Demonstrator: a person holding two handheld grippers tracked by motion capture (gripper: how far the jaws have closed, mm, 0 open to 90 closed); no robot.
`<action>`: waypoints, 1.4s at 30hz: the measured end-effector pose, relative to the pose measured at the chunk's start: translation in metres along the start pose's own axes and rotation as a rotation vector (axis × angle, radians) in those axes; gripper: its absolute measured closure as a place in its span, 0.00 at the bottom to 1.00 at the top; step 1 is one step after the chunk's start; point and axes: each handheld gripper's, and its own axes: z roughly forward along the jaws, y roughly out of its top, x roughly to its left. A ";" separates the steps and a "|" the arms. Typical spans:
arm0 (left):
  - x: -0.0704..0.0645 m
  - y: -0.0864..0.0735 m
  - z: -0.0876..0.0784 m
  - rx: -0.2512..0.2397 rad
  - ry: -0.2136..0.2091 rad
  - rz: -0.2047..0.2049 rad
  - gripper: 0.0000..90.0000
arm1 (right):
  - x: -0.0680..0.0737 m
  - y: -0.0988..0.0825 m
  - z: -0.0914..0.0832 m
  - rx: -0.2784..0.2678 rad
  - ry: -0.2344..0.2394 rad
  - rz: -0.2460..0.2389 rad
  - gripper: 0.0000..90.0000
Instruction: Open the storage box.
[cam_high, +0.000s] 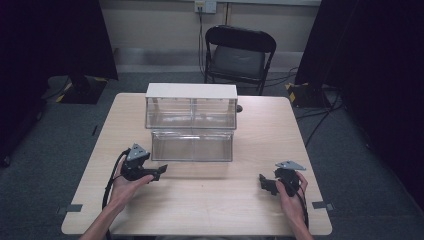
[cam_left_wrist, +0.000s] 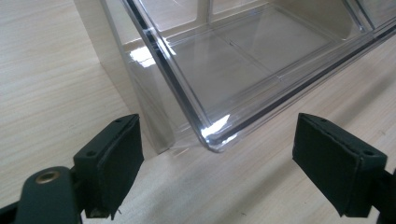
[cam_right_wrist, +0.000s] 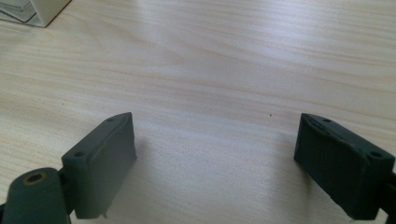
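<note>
I am looking at a clear plastic storage box (cam_high: 192, 146) with a white lid (cam_high: 191, 91); it stands in the middle of the worktop (cam_high: 210, 207), toward the far side, so both hands can get to it; it has two levels, and the lower bin sticks out in front of the upper one, like a step.

My left tool (cam_high: 160, 171) is just beside the front left corner of the lower bin; its jaws are wide apart and hold nothing; in the left gripper view the clear corner sits between the two black pads but a bit farther off, not touching them; I think I hold it there, open and aimed at the corner, so it is ready to take hold of the bin's edge.

My right tool (cam_high: 264, 183) is well apart from the box, over the bare wood at the right; its jaws are spread too, with nothing in them; I think it waits there so it does not get in the way.

The bins look empty to me; a black folding chair (cam_high: 239, 55) stands behind the worktop.
</note>
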 end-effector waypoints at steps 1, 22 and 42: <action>-0.001 0.001 0.001 -0.003 -0.002 -0.006 0.17 | 0.000 0.000 0.000 0.000 0.000 0.000 0.13; -0.006 0.011 0.014 0.012 0.029 0.038 0.12 | 0.000 0.000 0.000 0.000 0.000 0.000 0.13; -0.006 0.012 0.007 0.000 0.017 0.055 0.12 | 0.000 0.000 0.000 0.000 0.000 0.000 0.13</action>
